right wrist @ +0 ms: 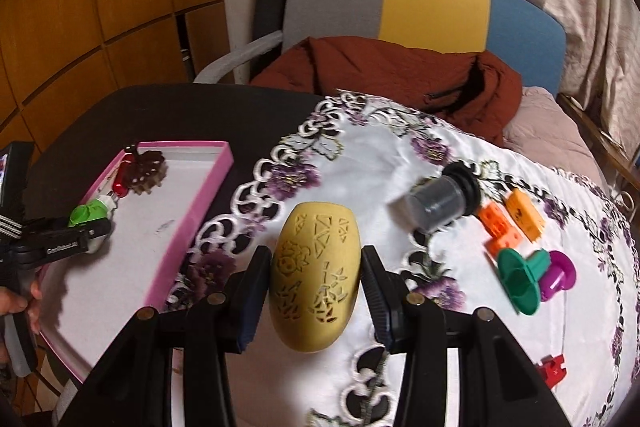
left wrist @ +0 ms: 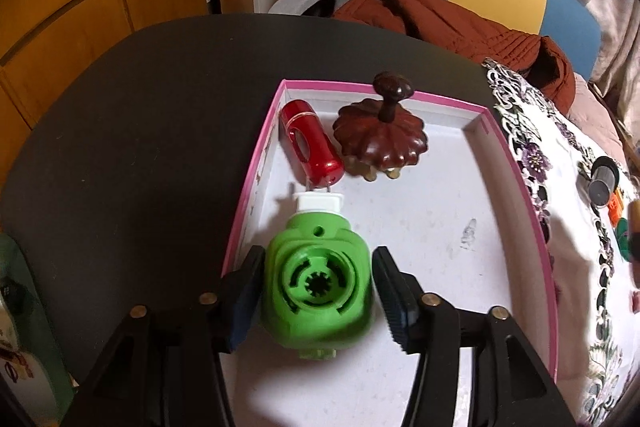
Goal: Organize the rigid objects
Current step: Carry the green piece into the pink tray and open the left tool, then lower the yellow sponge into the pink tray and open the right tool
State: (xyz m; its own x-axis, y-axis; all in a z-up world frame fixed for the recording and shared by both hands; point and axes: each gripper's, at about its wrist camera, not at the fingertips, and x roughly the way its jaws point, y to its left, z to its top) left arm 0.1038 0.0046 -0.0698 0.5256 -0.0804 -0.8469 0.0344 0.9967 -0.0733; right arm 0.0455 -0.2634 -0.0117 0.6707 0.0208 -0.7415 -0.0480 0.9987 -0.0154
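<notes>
1. Green plastic plug-in device [left wrist: 316, 283] is set in pink-rimmed white tray [left wrist: 516, 163] beside sorted items; left gripper [left wrist: 318, 297] stands apart, released.
2. Carved yellow egg-shaped shell [right wrist: 314, 279] is clamped by right gripper [right wrist: 316, 291] above embroidered cloth [right wrist: 384, 147], likely tray-bound.

pink-rimmed tray [left wrist: 532, 187] ×1 | in tray ×3: red capsule [left wrist: 312, 147], brown lobed lid [left wrist: 380, 139], green plug-in device [left wrist: 316, 283] | yellow carved egg [right wrist: 314, 275] ×1 | dark jar [right wrist: 440, 203] ×1 | orange blocks [right wrist: 500, 227] ×2 | green funnel piece [right wrist: 520, 279] ×1 | purple funnel piece [right wrist: 560, 275] ×1 | red piece [right wrist: 554, 371] ×1

Two wrist fisheyes angled steeply down, close, sharing pink tray [left wrist: 532, 195].
</notes>
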